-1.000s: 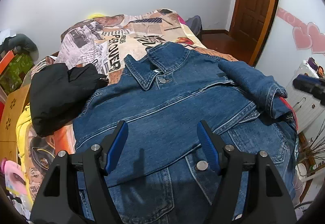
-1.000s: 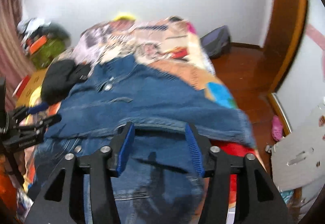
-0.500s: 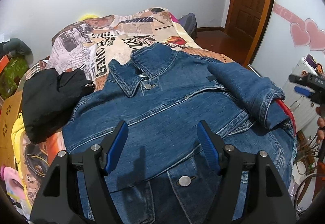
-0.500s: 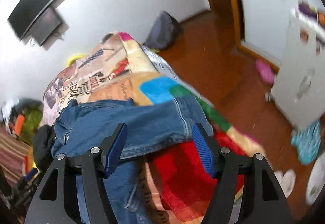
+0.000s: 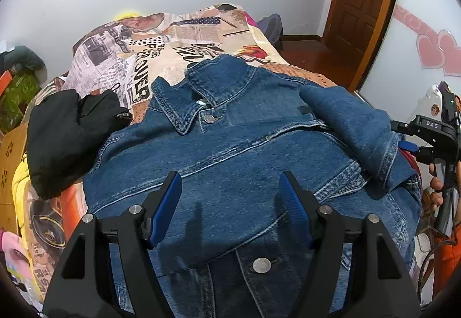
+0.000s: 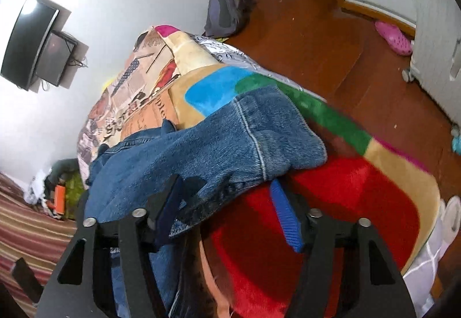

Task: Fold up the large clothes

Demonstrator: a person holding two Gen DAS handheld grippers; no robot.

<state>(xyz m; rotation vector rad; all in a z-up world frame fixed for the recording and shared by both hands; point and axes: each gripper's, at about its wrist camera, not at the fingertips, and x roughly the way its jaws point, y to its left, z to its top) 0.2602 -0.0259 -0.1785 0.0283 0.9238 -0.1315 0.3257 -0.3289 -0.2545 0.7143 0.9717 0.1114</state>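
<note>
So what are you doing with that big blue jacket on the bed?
A person is folding the denim jacket, holding a gripper in each hand. It lies on the bed, collar toward the far wall, with one sleeve already laid across the front. The left gripper hovers open above the jacket's middle, holding nothing. The right gripper is open at the jacket's side edge, by the sleeve cuff, with denim lying over one finger. A black garment sits beside the jacket.

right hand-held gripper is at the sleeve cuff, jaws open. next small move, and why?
Probably close the right hand-held gripper on the sleeve cuff. Its jaws stand open with the cuff's edge between them, so nothing is held yet. The left hand-held gripper hangs open over the denim jacket, touching nothing.
</note>
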